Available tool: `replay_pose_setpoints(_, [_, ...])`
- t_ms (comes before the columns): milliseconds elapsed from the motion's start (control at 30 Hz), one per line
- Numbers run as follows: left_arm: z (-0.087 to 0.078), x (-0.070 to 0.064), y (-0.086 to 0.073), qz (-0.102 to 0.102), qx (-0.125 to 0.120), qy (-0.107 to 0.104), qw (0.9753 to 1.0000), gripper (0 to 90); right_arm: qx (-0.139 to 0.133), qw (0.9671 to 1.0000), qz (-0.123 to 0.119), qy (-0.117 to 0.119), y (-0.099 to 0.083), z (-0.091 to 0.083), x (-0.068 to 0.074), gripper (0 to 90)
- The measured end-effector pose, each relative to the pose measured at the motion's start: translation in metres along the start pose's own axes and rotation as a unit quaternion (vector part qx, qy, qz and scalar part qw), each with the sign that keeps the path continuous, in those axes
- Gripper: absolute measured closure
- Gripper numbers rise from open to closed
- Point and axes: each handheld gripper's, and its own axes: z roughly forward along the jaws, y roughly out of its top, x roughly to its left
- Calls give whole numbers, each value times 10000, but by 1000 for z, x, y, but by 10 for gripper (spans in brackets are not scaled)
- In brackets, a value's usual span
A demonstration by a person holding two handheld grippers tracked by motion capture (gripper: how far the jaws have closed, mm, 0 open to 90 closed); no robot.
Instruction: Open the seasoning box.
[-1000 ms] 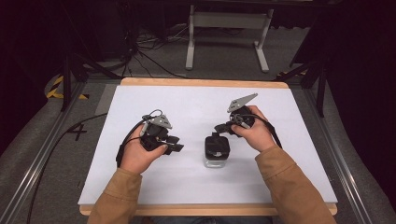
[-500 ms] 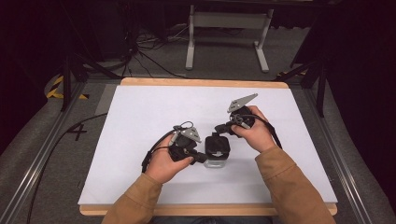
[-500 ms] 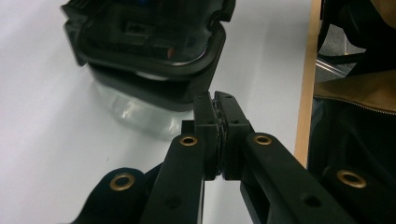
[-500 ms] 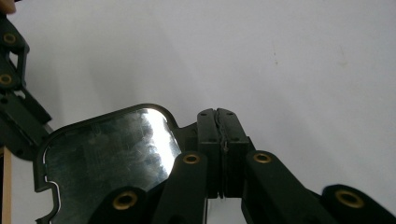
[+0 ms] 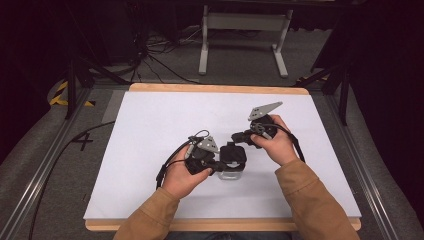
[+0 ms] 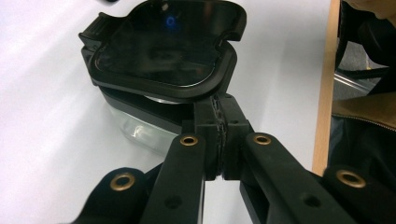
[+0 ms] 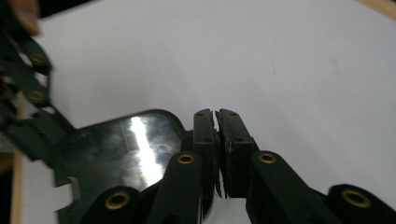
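Glossy black plastic lid (image 6: 163, 46) on clear container (image 6: 144, 130), matt white tabletop (image 5: 150, 130) with wooden edge (image 5: 215, 89), brass rivets

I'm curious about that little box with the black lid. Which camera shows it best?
The left gripper view: the black lid and clear container sit close and sharp. The right gripper view catches part of the glossy lid; the high view shows it small between the grippers.

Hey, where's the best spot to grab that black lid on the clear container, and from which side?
Take the black lid at its overhanging rim, coming in level from the side. It sits tilted on the clear container, so its raised edge probably leaves room for fingers underneath. The small tab at one corner looks like another handy grip.
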Motion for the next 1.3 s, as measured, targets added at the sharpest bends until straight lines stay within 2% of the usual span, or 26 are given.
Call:
replay_pose_setpoints(133, [-1,0,0,-5,-66,16,10000,891,-449,9989,-104,-82,-19,-26,12,900])
replay_pose_setpoints(200, [-1,0,0,-16,-85,31,10000,891,-574,9983,-115,-49,-31,-38,18,900])
replay_pose_setpoints(267, [0,-1,0,-9,-101,68,9999,891,-557,9984,-132,5,-41,-45,22,900])
replay_pose_setpoints(333, [0,-1,0,5,-106,95,9999,893,-380,9992,-102,87,-56,-49,28,900])
replay_pose_setpoints(467, [1,-2,0,20,-150,142,9998,893,-196,9994,-171,207,-67,-39,40,900])
replay_pose_setpoints(567, [2,-2,0,10,-177,165,9997,893,-174,9992,-307,188,-65,-31,45,900])
replay_pose_setpoints(767, [3,-2,-1,14,-235,185,9996,893,-363,9988,-297,124,-62,-27,47,900])
replay_pose_setpoints(1000, [4,-4,0,-6,-222,224,9995,897,-634,9975,-320,73,-53,-31,50,900])
replay_pose_setpoints(1200, [5,-4,0,-33,-213,215,9995,899,-874,9957,-305,-25,-40,-32,46,900])
replay_pose_setpoints(1300, [5,-4,0,-32,-218,211,9995,899,-900,9955,-297,-56,-35,-32,45,900])
